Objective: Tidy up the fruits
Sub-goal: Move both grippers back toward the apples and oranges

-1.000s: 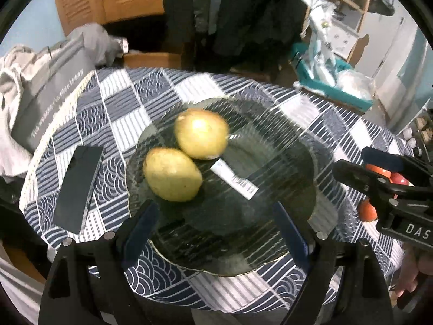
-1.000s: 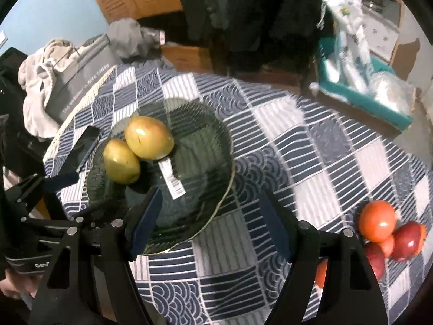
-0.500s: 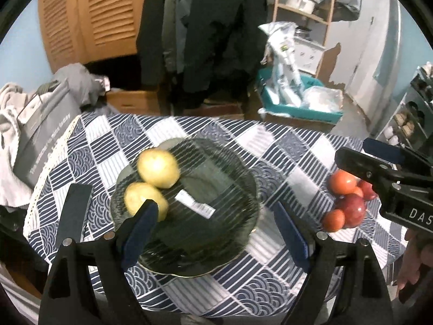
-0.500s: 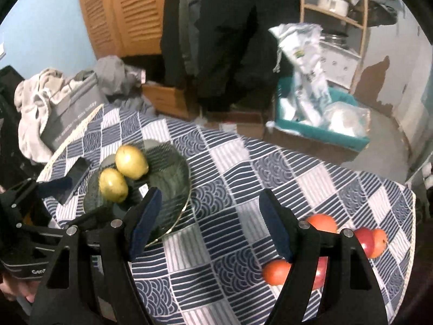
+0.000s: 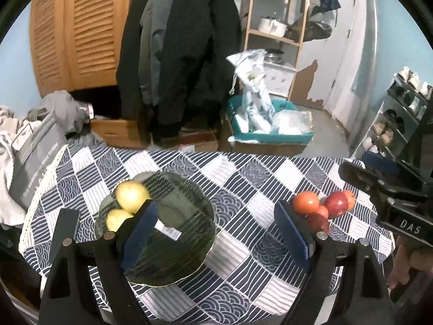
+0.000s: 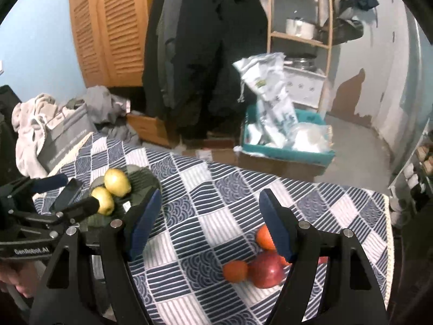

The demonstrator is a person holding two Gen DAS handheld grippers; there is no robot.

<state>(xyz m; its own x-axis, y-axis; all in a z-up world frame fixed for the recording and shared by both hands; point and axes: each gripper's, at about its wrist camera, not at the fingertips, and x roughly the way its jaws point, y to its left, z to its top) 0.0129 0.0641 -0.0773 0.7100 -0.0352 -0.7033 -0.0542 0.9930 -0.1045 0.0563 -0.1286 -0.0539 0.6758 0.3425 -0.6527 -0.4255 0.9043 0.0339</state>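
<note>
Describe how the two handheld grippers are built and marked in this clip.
Both are matte black frames with silver pivot bolts and two flat fingers faced with dark blue pads. The left gripper shows white "GenRobot.AI" lettering on its side in the right wrist view; the right gripper shows white letters "DAS" in the left wrist view. Bare skin of the holding hands shows at each body; no cables visible.

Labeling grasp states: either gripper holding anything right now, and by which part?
Nothing is held. Left gripper and right gripper are both open and empty above the blue-and-white patterned tablecloth.
</note>
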